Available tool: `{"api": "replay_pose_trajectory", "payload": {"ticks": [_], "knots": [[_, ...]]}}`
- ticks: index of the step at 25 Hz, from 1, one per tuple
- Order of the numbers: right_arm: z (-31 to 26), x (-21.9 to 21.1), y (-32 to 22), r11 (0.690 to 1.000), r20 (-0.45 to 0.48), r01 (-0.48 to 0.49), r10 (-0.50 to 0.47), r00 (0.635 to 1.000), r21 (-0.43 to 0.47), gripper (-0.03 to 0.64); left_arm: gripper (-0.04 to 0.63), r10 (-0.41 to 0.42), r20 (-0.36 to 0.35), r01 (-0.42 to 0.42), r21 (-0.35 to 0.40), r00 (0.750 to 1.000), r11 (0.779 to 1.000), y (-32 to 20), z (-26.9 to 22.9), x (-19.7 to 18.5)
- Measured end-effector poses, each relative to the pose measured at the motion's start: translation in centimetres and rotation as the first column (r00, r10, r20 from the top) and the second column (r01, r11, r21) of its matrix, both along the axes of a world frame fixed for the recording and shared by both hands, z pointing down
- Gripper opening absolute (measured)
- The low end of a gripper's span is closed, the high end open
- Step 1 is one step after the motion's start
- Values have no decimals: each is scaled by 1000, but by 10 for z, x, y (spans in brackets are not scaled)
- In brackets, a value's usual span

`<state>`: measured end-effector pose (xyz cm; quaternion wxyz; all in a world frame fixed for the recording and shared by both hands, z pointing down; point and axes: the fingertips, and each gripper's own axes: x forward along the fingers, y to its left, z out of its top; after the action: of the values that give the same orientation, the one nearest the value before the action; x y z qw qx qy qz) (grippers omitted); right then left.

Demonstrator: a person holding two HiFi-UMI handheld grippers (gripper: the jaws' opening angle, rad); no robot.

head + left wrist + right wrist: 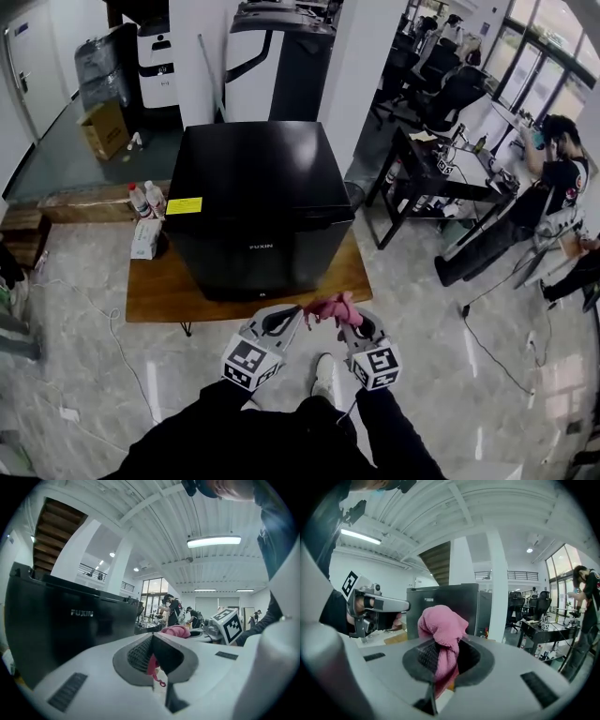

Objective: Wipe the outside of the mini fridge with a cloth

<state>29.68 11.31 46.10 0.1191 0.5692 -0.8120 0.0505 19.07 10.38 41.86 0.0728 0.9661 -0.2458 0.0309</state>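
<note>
Pink cloth (330, 307) hangs bunched between our two grippers, just in front of the mini fridge (258, 187) and not touching it. We have the right gripper (440, 660) closed on a thick fold, with most of the bundle mushrooming up above its jaws. The left gripper (152, 660) is closed too, its jaws almost together on a thin edge of the same cloth. Only a pink sliver and a loop of thread show between them. So both tools share one cloth, held low before the fridge door, near the front edge of the wooden table (155, 292) that the fridge stands on.

As we judge it, the wiping itself is not yet under way. The cloth is clear of every face of the fridge, and we cannot tell from the glossy black top or the door whether any part has been gone over. A yellow label (185, 205) sits at the top's front left corner, and two bottles (146, 199) stand just to the left of the fridge, close to its side. What is left, by our reckoning, is nearly all of it: bring the cloth onto the door, then the top, then the sides we can reach, probably with one gripper letting go so that the other can carry the wad
</note>
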Motion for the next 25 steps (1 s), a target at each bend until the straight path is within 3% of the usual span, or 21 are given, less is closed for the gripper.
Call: {"api": "replay_pose_trajectory", "payload": {"ticks": [6,12,15,19,25], "knots": [[-9,76,-53,999,-8,35,-34,999,37,49,5,-58,-44,61,52,997,997,-25,-19,71],[-20,122,-129,986,-127,159,-150,980,58,49,5,-149,-73,152,46,986,987,-70,-24,140],[-20,132,-161,971,-218,235,-221,951,42,49,5,-149,-81,150,-4,985,989,-81,-15,170],[-21,136,-195,934,-302,351,-318,899,60,49,5,-192,-41,192,7,981,981,-91,-5,200],[-30,122,-224,882,-293,461,-417,860,97,49,5,-290,-5,290,0,957,957,-112,3,216]]}}
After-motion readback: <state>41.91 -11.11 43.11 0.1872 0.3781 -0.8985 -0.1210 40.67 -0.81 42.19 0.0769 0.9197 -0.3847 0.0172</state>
